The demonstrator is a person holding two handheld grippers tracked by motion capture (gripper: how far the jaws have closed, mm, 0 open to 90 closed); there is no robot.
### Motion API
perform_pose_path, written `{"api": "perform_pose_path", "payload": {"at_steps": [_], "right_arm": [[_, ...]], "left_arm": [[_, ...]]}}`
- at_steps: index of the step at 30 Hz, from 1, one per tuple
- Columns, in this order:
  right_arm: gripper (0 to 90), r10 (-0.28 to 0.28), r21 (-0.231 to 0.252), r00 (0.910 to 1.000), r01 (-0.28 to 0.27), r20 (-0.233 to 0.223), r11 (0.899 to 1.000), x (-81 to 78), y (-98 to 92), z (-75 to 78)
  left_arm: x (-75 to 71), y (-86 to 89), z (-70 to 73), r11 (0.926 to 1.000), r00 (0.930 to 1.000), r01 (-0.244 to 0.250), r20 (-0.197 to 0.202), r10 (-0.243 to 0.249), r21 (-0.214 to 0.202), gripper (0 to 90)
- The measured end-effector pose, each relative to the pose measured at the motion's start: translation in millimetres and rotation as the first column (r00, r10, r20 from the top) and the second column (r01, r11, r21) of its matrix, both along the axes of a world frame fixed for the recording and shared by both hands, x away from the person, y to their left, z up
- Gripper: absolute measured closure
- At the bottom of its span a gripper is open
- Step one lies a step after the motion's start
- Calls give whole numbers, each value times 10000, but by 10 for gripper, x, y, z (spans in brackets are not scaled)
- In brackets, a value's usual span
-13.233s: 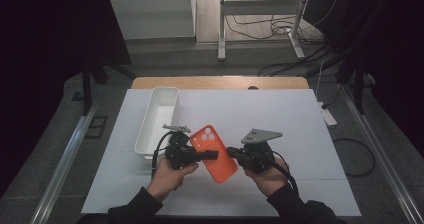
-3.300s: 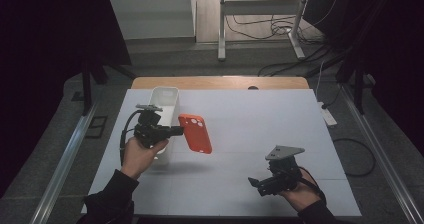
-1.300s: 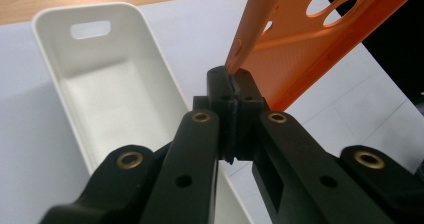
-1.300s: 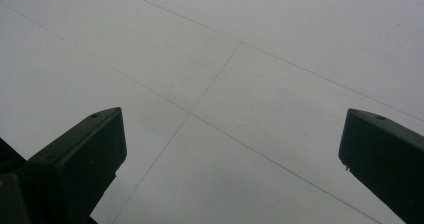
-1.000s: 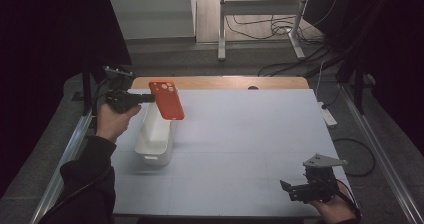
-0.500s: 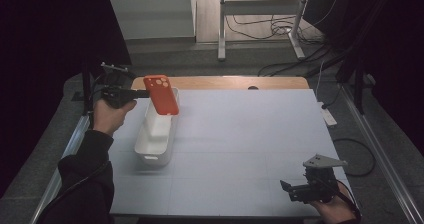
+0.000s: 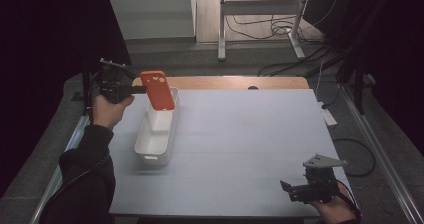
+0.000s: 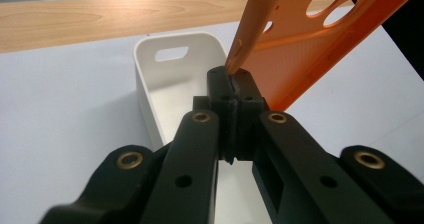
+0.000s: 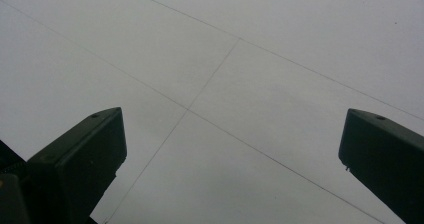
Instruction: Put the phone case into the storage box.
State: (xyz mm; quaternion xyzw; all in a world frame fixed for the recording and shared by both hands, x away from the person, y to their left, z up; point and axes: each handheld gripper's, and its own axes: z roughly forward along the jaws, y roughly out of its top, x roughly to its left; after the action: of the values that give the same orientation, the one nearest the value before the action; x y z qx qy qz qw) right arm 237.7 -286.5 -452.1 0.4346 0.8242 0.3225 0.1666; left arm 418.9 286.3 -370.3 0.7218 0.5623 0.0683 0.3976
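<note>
A white-topped table point(image 7: 240, 134) carries a long white bin point(image 7: 157, 134) at its left side. Just beyond the left gripper point(image 7: 141, 89), whose jaws are pressed together on the edge of an orange phone case point(image 7: 158, 90), the case hangs tilted over the bin's far end. The right gripper point(image 7: 286, 189) rests near the table's front right corner, its jaws spread wide over bare tabletop.
</note>
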Motion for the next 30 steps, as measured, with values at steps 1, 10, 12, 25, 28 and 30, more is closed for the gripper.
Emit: {"api": "perform_pose_path", "payload": {"at_steps": [1,10,12,25,28,30], "right_arm": [[0,-3,-2,10000,3,-1,10000,0,0,0],[0,45,-19,10000,-45,-50,10000,0,4,-3],[0,63,-22,10000,-63,-64,10000,1,5,-4],[0,129,-48,9998,-130,-129,9999,3,10,-8],[0,138,-53,9998,-138,-143,9999,3,12,-10],[0,153,-62,9998,-154,-149,9999,2,12,-10]], "left_arm": [[8,4,-2,10000,10000,-33,0,33,10,890],[103,39,-10,9990,9992,-398,26,398,213,890],[131,46,-24,9986,9989,-462,8,462,273,890],[266,-4,-128,9966,9983,-584,-33,587,579,891],[298,-32,-151,9960,9982,-598,-9,600,668,890],[317,-45,-169,9953,9983,-586,-25,590,768,890]]}}
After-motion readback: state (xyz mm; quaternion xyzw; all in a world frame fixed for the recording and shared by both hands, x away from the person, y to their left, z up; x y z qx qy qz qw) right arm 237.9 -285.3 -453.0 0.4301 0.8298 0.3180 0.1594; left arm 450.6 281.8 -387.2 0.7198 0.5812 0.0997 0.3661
